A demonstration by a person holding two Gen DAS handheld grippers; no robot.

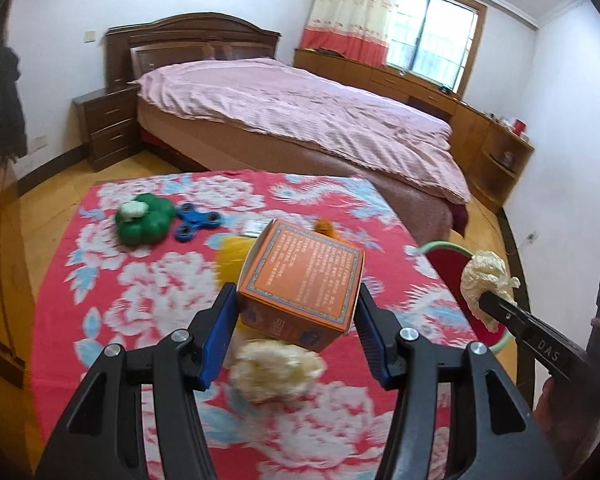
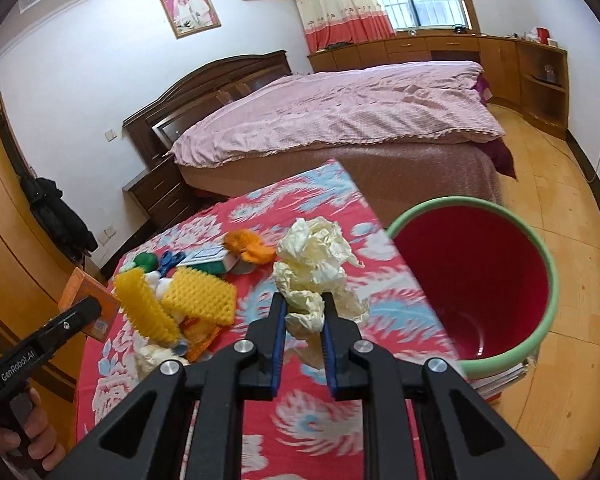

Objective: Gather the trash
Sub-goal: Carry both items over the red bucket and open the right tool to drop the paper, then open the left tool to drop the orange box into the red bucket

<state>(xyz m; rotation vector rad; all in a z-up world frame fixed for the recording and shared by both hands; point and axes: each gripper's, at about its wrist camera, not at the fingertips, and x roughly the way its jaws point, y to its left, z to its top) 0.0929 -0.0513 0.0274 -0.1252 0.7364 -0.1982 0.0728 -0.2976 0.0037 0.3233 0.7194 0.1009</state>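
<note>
My right tool (image 2: pixel 303 312) pinches the crumpled cream paper ball (image 2: pixel 316 264). The red bucket with the green rim (image 2: pixel 540 256) waits just to its right. My left tool (image 1: pixel 296 312) holds the orange cardboard box (image 1: pixel 300 276) above the desk (image 1: pixel 100 280).

The right gripper (image 1: pixel 485 300) carries the white letters "DAS" on its black side. The left gripper (image 2: pixel 94 307) reads "GenRobot.AI" along its black body. The orange box (image 1: pixel 300 280) bears dense printed text, too small to read.
</note>
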